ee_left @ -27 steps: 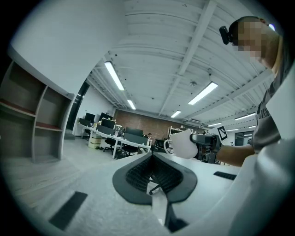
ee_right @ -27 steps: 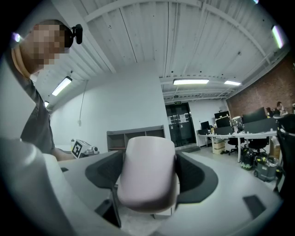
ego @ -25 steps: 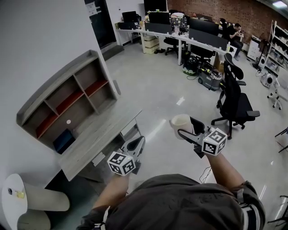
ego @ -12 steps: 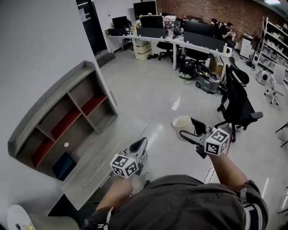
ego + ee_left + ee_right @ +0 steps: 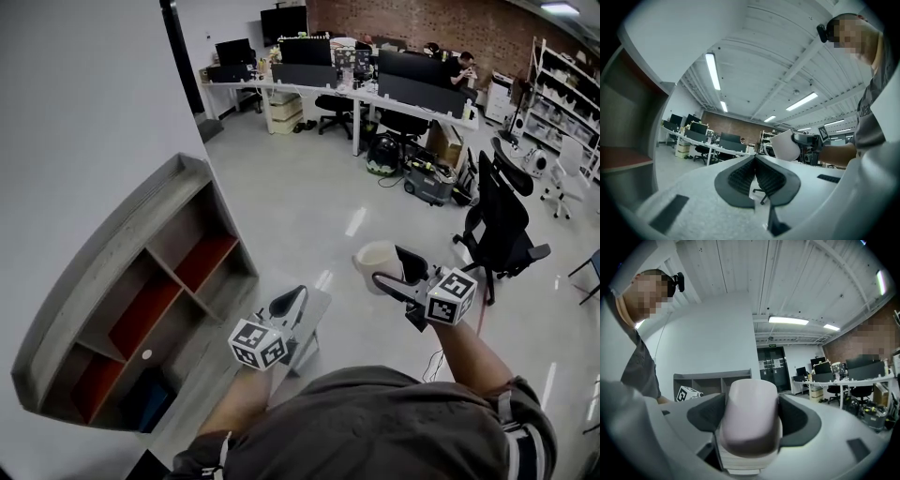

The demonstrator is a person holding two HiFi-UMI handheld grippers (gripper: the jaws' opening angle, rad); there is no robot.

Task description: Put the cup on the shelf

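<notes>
My right gripper (image 5: 382, 267) is shut on a pale cup (image 5: 377, 261), held in the air at the right of the head view. In the right gripper view the cup (image 5: 750, 416) fills the space between the two dark pads, which press on its sides. My left gripper (image 5: 292, 305) hangs lower at centre, its jaws closed together with nothing between them (image 5: 755, 174). The grey shelf (image 5: 141, 291) with red inner boards stands against the white wall at the left, beyond the left gripper. In the left gripper view, the cup (image 5: 785, 145) shows at the right.
A grey desk top (image 5: 302, 309) lies under the left gripper. A black office chair (image 5: 502, 230) stands on the floor at the right. Long desks with monitors (image 5: 356, 80) and a seated person fill the far end of the room.
The view has swung toward the wall, so the shelf now sits lower and larger at the left. Both grippers keep nearly the same places in the picture, the cup still held.
</notes>
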